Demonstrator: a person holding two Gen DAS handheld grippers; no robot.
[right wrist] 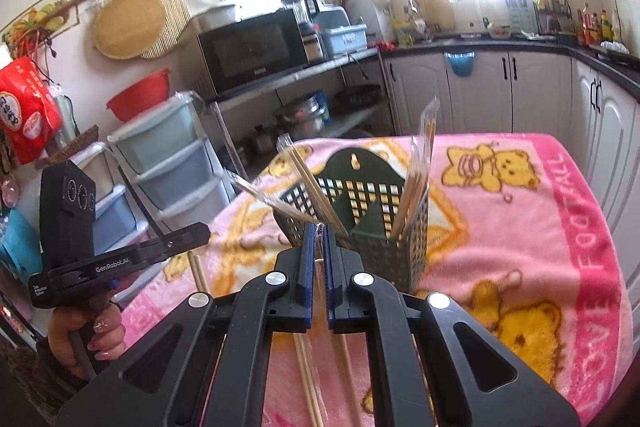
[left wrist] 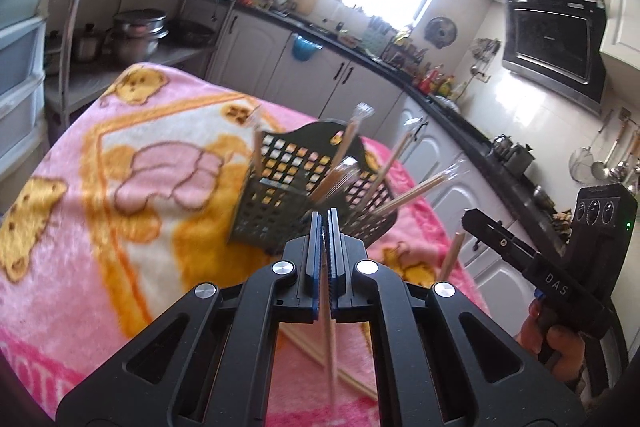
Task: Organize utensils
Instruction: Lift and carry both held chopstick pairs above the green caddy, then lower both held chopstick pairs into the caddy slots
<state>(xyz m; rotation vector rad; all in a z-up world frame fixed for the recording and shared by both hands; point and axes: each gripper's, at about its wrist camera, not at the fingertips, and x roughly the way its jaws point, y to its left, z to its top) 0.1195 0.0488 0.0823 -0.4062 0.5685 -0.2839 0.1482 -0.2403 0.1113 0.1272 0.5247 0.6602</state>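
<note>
Your left hand-held gripper point(left wrist: 325, 217) is clamped on a single wrapped pair of chopsticks point(left wrist: 329, 339): the sticks run down between the closed jaws and hang below them, above the pink bear-print blanket point(left wrist: 120, 187) that covers the tabletop. Your right hand-held gripper point(right wrist: 318, 229) is likewise pinched shut on a wrapped pair of its own point(right wrist: 320, 239), its clear wrapper tip poking up between the jaws and the wooden end showing below them.

Just beyond both grippers stands the dark green lattice utensil holder point(left wrist: 280, 199), upright on the blanket near its middle. Several wrapped chopstick pairs point(left wrist: 416, 187) already sit in it, leaning outward at different angles, their clear plastic tips up. From the right wrist view you see the holder point(right wrist: 372, 223) split by a divider, with pairs leaning to the left point(right wrist: 308, 183) and a bundle standing on the right side point(right wrist: 420, 163).

More loose chopsticks point(left wrist: 316, 351) lie flat on the blanket on the near side, under your grippers; the right wrist view shows them point(right wrist: 306, 367) too.

Each view catches the other gripper off to the side, held in a hand point(right wrist: 96, 335) near the blanket's edge. Kitchen cabinets point(right wrist: 512, 87) and a microwave point(right wrist: 252, 51) line the far wall.
</note>
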